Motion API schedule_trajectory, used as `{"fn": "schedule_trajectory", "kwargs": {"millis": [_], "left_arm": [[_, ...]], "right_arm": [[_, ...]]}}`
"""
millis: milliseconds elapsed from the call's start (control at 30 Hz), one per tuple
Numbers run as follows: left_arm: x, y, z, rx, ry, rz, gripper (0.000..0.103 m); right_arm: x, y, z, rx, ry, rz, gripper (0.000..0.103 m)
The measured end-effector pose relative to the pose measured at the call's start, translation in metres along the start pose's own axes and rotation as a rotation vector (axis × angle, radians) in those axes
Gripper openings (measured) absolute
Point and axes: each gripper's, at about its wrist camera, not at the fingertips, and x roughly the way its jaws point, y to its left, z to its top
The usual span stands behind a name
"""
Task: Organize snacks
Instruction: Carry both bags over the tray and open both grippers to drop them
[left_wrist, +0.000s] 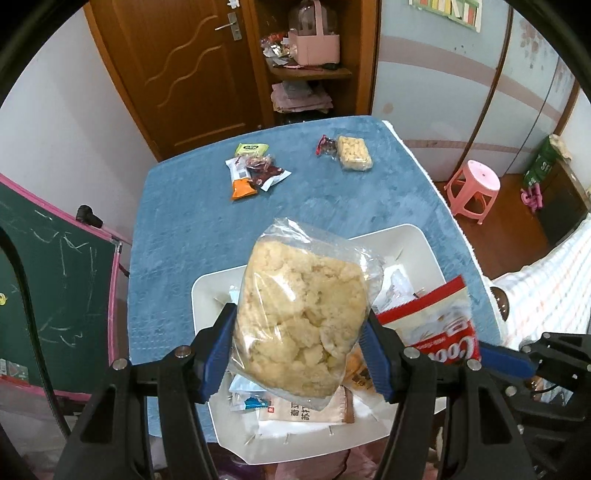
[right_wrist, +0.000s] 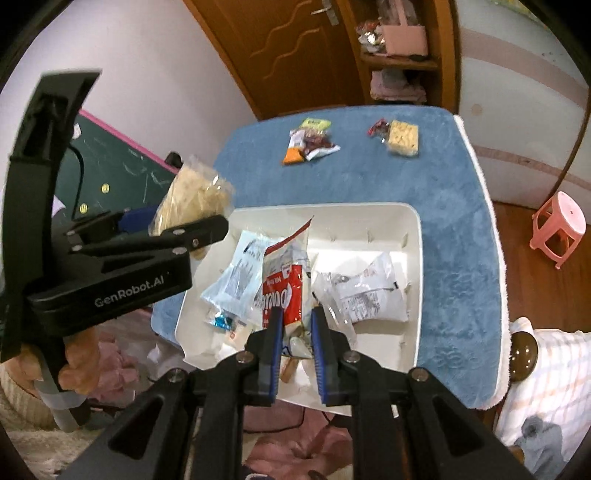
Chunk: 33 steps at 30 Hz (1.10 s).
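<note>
My left gripper (left_wrist: 301, 332) is shut on a clear bag of pale puffed snack (left_wrist: 303, 314) and holds it above the white bin (left_wrist: 413, 232). The same bag shows in the right wrist view (right_wrist: 192, 199), left of the bin (right_wrist: 415, 236). My right gripper (right_wrist: 297, 325) is shut on a red and white cookie bag (right_wrist: 286, 288) standing in the bin; that bag shows at the right in the left wrist view (left_wrist: 439, 325). Several other packets lie in the bin, among them a white packet (right_wrist: 369, 291).
The bin sits on a blue cloth-covered table (left_wrist: 207, 229). At the table's far side lie a small pile of packets (left_wrist: 255, 170) and a wrapped pale snack block (left_wrist: 354, 153). A pink stool (left_wrist: 472, 192) stands at the right, a green chalkboard (left_wrist: 55, 266) at the left.
</note>
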Motion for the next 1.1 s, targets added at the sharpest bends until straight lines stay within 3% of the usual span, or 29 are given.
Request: {"fn": "schedule_trajectory", "kwargs": {"millis": [100, 167, 233, 267, 333, 1100], "left_arm": [[0.003, -0.002, -0.001, 0.004, 0.005, 0.016, 0.063], [0.004, -0.002, -0.002, 0.001, 0.011, 0.024, 0.066], [0.005, -0.002, -0.003, -0.001, 0.021, 0.025, 0.077], [0.005, -0.002, -0.003, -0.001, 0.019, 0.025, 0.086], [0.002, -0.003, -0.003, 0.002, 0.0, 0.031, 0.087], [-0.007, -0.012, 0.0, -0.007, -0.013, 0.032, 0.087]], "right_arm": [[0.01, 0.001, -0.001, -0.006, 0.04, -0.002, 0.018], [0.014, 0.0, -0.001, -0.006, 0.06, -0.017, 0.028], [0.015, -0.002, -0.001, 0.005, 0.062, -0.024, 0.045], [0.014, -0.002, 0.0, 0.009, 0.058, -0.022, 0.048], [0.011, -0.003, 0.0, 0.013, 0.044, -0.023, 0.055], [0.0, -0.009, 0.001, 0.028, 0.008, -0.022, 0.056]]}}
